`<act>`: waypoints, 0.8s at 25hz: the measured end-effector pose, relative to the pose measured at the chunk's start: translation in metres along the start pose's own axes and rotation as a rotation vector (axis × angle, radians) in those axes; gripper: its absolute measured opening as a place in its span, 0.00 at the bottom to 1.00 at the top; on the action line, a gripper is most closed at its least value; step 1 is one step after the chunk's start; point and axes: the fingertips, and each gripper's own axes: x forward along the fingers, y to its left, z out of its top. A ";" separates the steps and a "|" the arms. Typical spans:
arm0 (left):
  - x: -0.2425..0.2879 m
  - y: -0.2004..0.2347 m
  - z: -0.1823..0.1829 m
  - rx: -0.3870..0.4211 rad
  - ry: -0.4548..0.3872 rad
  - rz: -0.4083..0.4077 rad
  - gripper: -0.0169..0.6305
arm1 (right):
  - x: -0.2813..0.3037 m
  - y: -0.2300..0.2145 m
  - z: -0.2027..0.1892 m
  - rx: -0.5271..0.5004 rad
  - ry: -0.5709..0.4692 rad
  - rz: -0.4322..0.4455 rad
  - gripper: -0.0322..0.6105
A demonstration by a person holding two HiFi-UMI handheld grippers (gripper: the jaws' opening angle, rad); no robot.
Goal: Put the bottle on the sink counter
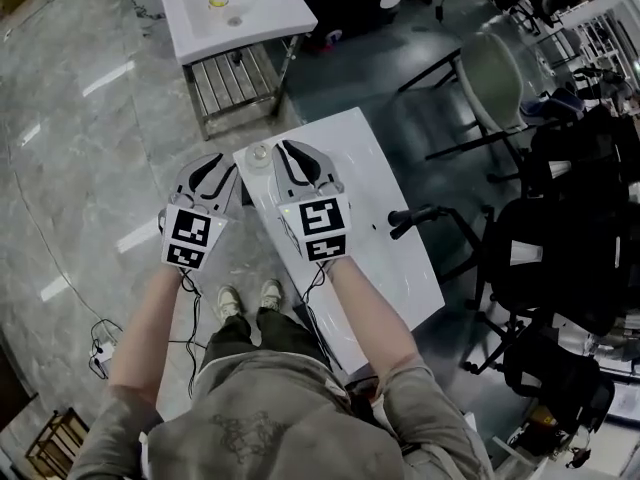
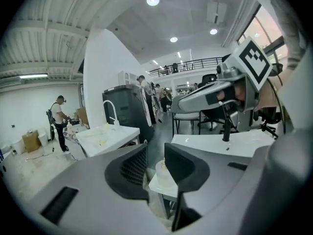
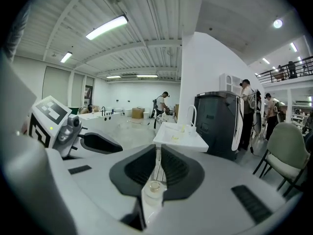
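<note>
A small clear bottle (image 1: pixel 258 154) stands upright on the near corner of a white table (image 1: pixel 390 258), between my two grippers. Neither gripper touches it. My left gripper (image 1: pixel 222 163) hovers left of the bottle (image 2: pixel 164 173), its jaws parted by a narrow gap with nothing between them. My right gripper (image 1: pixel 290 148) hangs over the table just right of the bottle (image 3: pixel 154 189), its jaws almost together and holding nothing. The white sink counter (image 1: pixel 260 13) with a faucet stands beyond the table, a strip of floor between them.
A metal rack (image 1: pixel 235 78) sits under the sink counter. A black clamp-like tool (image 1: pixel 415 218) lies on the table. Chairs (image 1: pixel 490 78) and dark bags crowd the right side. People stand far off in both gripper views.
</note>
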 end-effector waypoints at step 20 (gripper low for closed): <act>-0.134 -0.018 0.127 0.116 -0.210 0.035 0.07 | -0.153 0.038 0.118 -0.028 -0.249 0.049 0.11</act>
